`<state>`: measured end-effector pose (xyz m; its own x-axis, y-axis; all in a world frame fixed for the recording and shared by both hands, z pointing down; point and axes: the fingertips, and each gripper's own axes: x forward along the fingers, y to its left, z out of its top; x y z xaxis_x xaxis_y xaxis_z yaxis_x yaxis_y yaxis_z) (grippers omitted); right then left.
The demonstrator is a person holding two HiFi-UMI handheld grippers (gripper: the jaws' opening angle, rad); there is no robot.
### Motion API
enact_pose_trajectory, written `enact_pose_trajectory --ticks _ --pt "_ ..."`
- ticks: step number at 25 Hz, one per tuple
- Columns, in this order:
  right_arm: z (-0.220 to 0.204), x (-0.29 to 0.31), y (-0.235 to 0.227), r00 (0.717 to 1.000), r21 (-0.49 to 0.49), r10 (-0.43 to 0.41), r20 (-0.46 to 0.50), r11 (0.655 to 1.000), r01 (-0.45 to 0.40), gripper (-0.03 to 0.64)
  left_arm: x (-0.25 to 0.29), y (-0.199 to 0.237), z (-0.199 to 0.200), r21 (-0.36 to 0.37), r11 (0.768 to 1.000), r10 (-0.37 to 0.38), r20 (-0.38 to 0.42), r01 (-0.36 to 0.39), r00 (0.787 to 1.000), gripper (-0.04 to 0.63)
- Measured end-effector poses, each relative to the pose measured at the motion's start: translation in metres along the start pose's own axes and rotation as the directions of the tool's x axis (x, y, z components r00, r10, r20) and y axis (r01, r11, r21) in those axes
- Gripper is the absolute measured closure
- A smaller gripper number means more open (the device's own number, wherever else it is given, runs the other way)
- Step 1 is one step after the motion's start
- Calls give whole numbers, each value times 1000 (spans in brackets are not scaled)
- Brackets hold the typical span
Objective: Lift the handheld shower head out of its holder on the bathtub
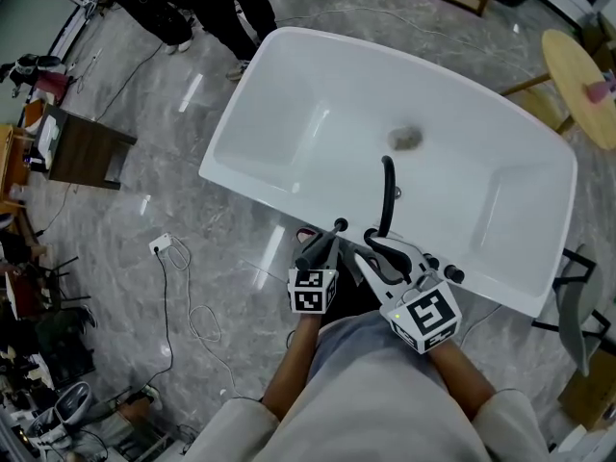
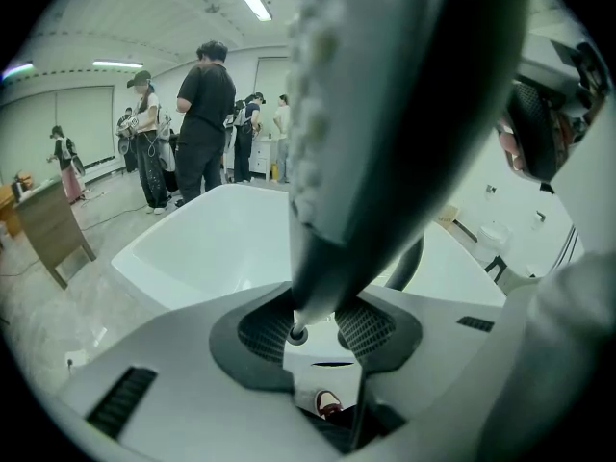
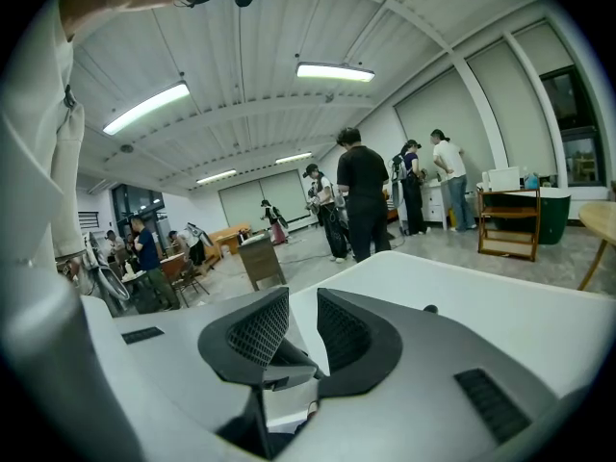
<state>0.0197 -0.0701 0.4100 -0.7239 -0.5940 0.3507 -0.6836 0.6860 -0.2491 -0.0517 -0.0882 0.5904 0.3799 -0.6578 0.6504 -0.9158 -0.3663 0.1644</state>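
Note:
The handheld shower head (image 1: 320, 246) is a dark, long piece at the near rim of the white bathtub (image 1: 241, 114). My left gripper (image 1: 325, 254) is shut on its handle. In the left gripper view the shower head (image 2: 404, 114) rises large and tilted out of the jaws of the left gripper (image 2: 316, 333), its studded face toward the left. Its holder is hidden. My right gripper (image 1: 377, 250) hovers just to the right, by the black faucet spout (image 1: 388, 195). In the right gripper view the right gripper (image 3: 301, 330) shows a narrow gap with nothing in it.
Black faucet knobs (image 1: 450, 274) sit on the tub rim at the right. People (image 1: 221, 8) stand beyond the tub's far side. A wooden table (image 1: 87, 147) is at the left, a round table (image 1: 577, 75) at the right, and a power strip (image 1: 162, 245) with cables lies on the marble floor.

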Motion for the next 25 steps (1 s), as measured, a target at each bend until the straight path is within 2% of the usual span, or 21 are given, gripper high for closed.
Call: enact_pose_trajectory --ticks 9,25 --pt "13 -1 2 999 -11 6 31 1000 -6 514 -28 -8 20 -17 999 -46 39 47 998 457" --pt "40 -11 11 996 -29 28 88 999 -26 514 -72 -25 65 27 996 -87 127 84 988 457"
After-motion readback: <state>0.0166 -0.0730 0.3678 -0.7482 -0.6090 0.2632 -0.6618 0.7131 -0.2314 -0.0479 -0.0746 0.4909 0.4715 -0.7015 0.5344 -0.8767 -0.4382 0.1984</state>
